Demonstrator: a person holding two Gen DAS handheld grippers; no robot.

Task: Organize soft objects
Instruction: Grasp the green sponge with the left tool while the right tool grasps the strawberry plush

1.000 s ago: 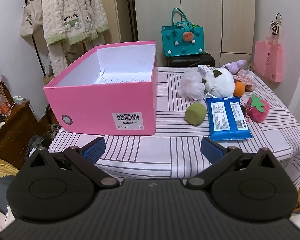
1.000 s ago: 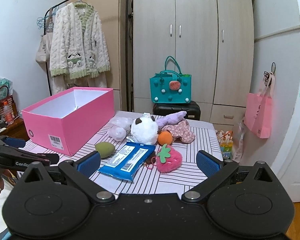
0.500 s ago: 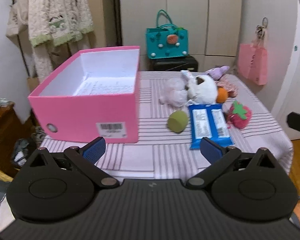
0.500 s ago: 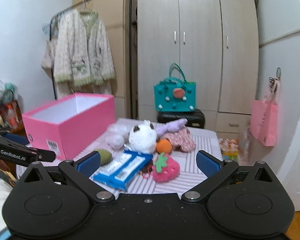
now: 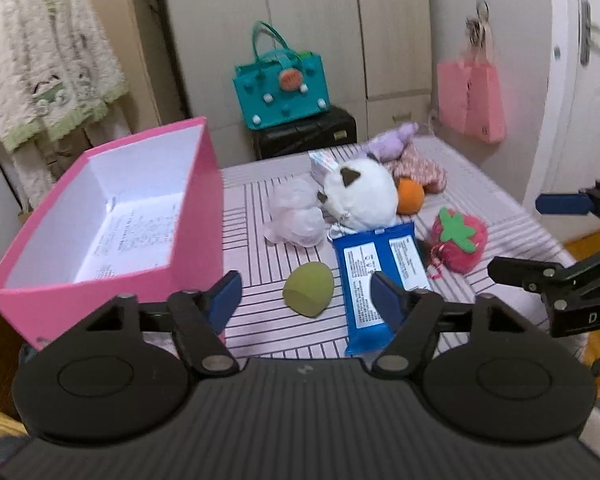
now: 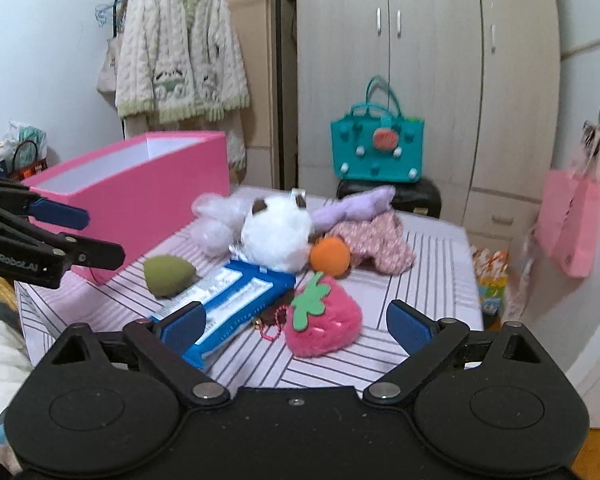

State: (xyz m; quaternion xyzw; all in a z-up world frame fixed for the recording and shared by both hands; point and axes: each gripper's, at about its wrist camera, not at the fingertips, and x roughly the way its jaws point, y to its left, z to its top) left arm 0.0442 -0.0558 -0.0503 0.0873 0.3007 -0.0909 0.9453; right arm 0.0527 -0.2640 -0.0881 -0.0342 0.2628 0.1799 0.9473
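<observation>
Black left gripper, ribbed grey body, blue-padded fingers, silver pivot screws, right gripper alike

I was working in a home bedroom: a tall wardrobe lined the back wall, a knitted cardigan hung from a clothes rail, and a striped cloth covered the worktop holding plush toys.
</observation>
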